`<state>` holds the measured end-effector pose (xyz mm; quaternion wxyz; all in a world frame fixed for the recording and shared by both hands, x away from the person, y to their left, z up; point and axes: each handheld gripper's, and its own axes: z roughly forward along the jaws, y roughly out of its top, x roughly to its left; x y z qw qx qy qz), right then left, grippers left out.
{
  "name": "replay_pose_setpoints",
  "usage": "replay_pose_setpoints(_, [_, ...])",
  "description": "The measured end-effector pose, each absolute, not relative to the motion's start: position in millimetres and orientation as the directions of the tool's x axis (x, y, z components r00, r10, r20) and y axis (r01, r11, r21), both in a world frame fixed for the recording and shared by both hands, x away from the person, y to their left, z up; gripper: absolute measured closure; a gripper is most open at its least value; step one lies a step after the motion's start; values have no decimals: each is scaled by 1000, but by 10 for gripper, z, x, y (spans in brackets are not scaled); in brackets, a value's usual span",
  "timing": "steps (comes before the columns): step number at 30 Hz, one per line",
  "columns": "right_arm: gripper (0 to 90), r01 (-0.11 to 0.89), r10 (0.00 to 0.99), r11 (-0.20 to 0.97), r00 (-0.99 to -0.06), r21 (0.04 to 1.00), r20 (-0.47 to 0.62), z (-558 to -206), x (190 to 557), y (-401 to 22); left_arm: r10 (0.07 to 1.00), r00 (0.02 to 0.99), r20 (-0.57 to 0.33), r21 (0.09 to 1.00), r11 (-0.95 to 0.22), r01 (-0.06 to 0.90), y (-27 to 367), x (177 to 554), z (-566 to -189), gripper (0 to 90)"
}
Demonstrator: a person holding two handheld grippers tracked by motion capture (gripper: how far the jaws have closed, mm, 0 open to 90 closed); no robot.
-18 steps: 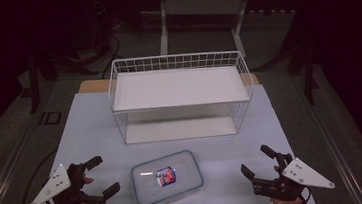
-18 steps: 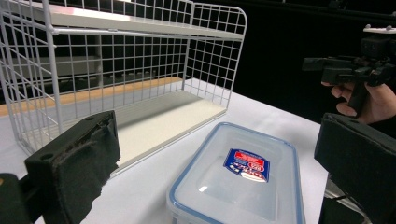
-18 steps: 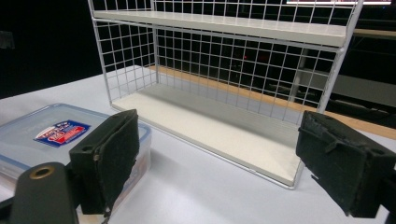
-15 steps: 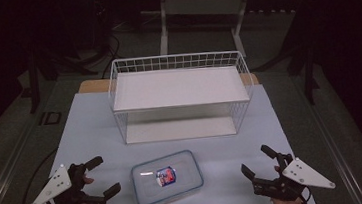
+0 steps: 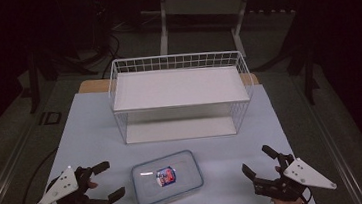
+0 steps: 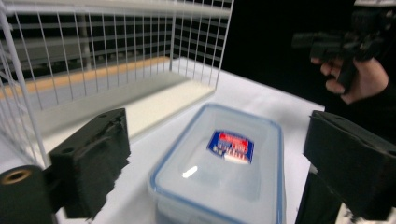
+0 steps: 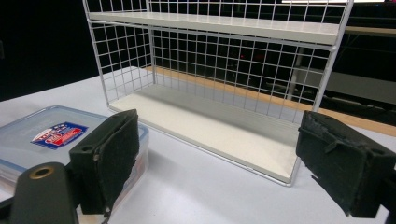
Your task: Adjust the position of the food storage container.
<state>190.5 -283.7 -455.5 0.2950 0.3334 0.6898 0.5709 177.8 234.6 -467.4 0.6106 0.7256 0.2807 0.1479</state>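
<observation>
Tabletop covered in pale blue is seen from above, with a white wire rack of 2 shelves placed at its far middle. A clear plastic container with a blue-edged lid and a red and blue label is set flat near the front edge, between 2 hand-held grippers. The left gripper is held just beside the container, jaws spread wide and empty. The right gripper is held well apart from it, jaws likewise spread and empty.
</observation>
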Motion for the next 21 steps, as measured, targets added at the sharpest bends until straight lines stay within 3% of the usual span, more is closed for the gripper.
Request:
replay_pose_setpoints(2, [132,126,797,126,-604,984,-25,-4558,1907,-2835,584,801,-136,964,-109,243,2368,1768,-4697,216])
replay_pose_setpoints(4, [132,131,796,125,-604,984,-21,-4563,1912,-2833,565,813,-141,955,-138,262,2385,1758,-4718,364])
replay_pose_setpoints(11, [132,141,795,121,-606,983,-11,-4575,1925,-2829,567,810,-150,907,-247,341,2413,1818,-4840,685])
replay_pose_setpoints(17, [133,149,792,117,-611,982,-2,-4582,1932,-2827,561,820,-112,843,-383,378,2399,1971,-5053,879])
replay_pose_setpoints(21, [133,144,791,117,-612,983,-5,-4578,1924,-2831,569,814,-114,796,-438,418,2360,2041,-5168,890])
